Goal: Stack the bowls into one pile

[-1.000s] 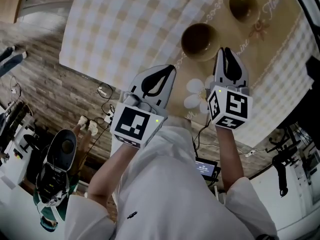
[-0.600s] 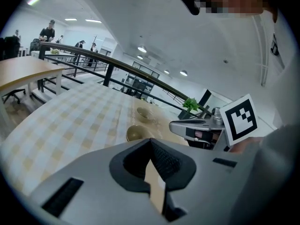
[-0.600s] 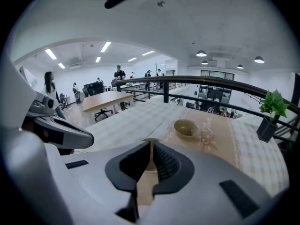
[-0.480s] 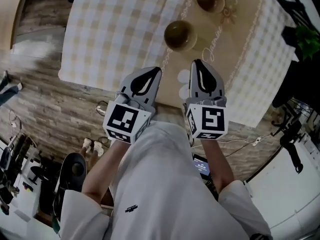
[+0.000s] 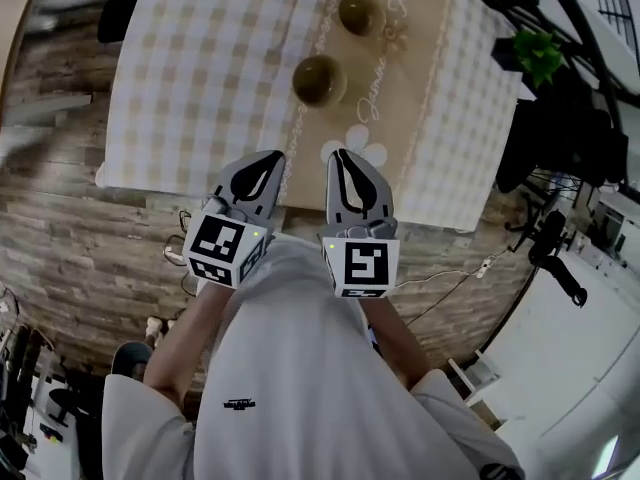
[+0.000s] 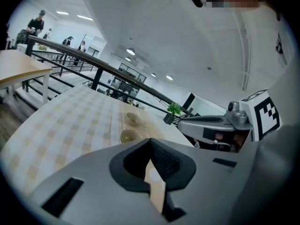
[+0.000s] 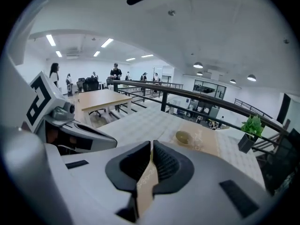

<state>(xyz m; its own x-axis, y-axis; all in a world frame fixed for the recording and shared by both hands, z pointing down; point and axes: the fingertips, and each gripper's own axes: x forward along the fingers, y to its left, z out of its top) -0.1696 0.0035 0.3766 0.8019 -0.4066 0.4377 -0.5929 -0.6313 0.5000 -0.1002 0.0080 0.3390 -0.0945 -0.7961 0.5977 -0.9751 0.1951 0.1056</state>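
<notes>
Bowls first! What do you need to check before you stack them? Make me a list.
1. Both bowls in sight: near bowl and far bowl sit apart on the runner. Ok.
2. Bowls upright: ok.
3. Left gripper empty: ok, jaws together on nothing.
4. Right gripper ready to grab: not ok, jaws together.
5. Grippers close enough: not ok, both hover short of the near bowl.
6. Bowls empty inside: cannot tell.

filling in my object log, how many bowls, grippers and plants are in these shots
bowls: 2
grippers: 2
potted plant: 1
total: 5
</notes>
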